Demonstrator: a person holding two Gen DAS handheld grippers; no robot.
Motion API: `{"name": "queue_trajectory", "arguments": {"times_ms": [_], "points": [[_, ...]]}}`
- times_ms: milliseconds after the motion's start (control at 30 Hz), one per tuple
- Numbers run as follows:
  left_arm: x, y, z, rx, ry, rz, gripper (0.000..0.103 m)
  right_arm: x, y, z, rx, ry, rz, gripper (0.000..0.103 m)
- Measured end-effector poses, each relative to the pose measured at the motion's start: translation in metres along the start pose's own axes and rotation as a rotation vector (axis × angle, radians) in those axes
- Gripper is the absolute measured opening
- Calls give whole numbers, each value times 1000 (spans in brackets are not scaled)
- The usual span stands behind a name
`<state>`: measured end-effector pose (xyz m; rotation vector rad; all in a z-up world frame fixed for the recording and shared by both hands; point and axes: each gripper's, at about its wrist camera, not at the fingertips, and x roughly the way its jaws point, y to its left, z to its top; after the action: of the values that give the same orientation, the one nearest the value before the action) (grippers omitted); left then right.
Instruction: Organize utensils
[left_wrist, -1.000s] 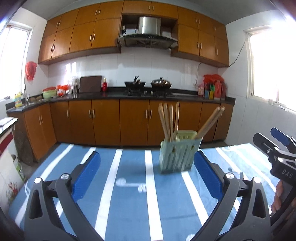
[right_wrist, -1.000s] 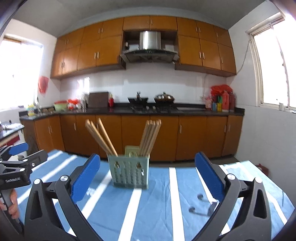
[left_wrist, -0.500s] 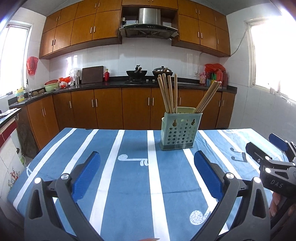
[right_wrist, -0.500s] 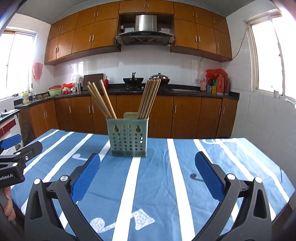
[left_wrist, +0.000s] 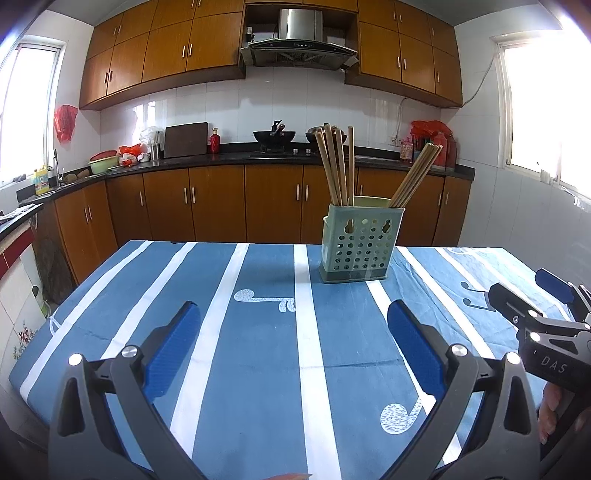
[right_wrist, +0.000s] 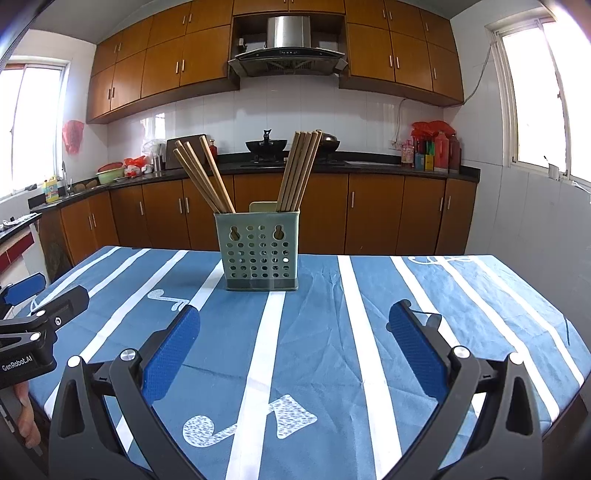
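Observation:
A pale green perforated utensil holder (left_wrist: 357, 245) (right_wrist: 260, 251) stands upright on the blue striped tablecloth (left_wrist: 258, 350) (right_wrist: 325, 332). Two bunches of wooden chopsticks (left_wrist: 336, 166) (right_wrist: 299, 170) lean apart in it, one left and one right. My left gripper (left_wrist: 293, 325) hovers open above the cloth, well short of the holder, nothing between its fingers. My right gripper (right_wrist: 293, 328) is also open and empty, facing the holder from the near side. Each gripper shows at the edge of the other's view, the right gripper (left_wrist: 546, 291) and the left gripper (right_wrist: 40, 291).
The table ends at a far edge (right_wrist: 369, 255) just behind the holder and drops off at the right (right_wrist: 565, 332). Brown kitchen cabinets (left_wrist: 207, 203) and a dark worktop with a wok (left_wrist: 274, 136) line the back wall. A hand (left_wrist: 554, 406) grips the right tool.
Both grippers have drawn back and risen from the holder, so it looks smaller and more tablecloth shows. The holder and chopsticks have not moved. Both grippers stayed open.

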<state>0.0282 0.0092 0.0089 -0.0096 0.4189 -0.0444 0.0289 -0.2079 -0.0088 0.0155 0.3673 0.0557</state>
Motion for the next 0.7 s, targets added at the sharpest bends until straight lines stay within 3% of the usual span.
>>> {"name": "queue_trajectory", "arguments": {"times_ms": [700], "points": [[5,-6,-3,-2,24,-7,99,3,-3,-5,13,24,4,101]]}}
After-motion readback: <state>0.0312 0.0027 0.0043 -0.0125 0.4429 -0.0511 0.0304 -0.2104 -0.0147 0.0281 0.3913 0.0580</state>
